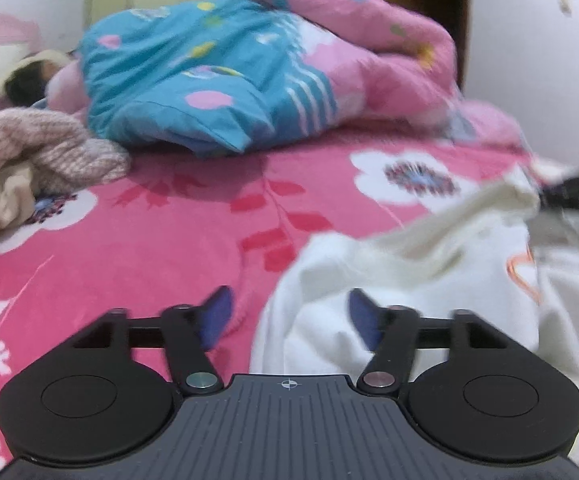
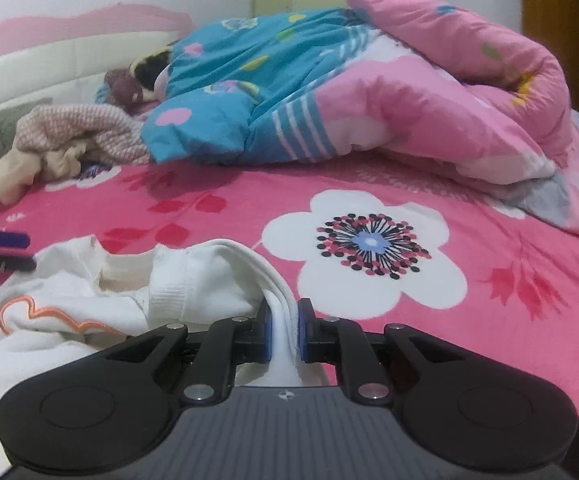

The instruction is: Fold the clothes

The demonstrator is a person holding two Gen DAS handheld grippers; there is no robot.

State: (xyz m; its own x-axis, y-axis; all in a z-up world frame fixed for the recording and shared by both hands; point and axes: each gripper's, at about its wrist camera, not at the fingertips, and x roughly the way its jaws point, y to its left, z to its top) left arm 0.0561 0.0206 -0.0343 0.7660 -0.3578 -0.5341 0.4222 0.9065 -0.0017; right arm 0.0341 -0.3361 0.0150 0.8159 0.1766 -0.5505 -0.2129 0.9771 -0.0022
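Folding has barely begun, judging by the white sweatshirt (image 2: 89, 300), which lies rumpled and unsmoothed on the pink flowered bed sheet (image 2: 489, 248), its orange outline print creased and its ribbed neck opening gaping. The right hand-held gripper (image 2: 283, 330) is clamped on a ridge of the white fabric near that neck, the cloth pinched between its blue pads. The left hand-held gripper (image 1: 289, 320) stands with its jaws apart at the garment's edge: one pad is over the pink sheet, the other over the white cloth, and nothing is gripped between them. No flat fold or squared edge shows anywhere on the sweatshirt, so spreading it out, turning in the sleeves and doubling the body all appear to be left. Further up the bed, a heap of knitted and beige clothes (image 2: 69, 140) sits unfolded beside the bunched blue and pink quilt (image 2: 329, 92), so more garments probably wait after this one.
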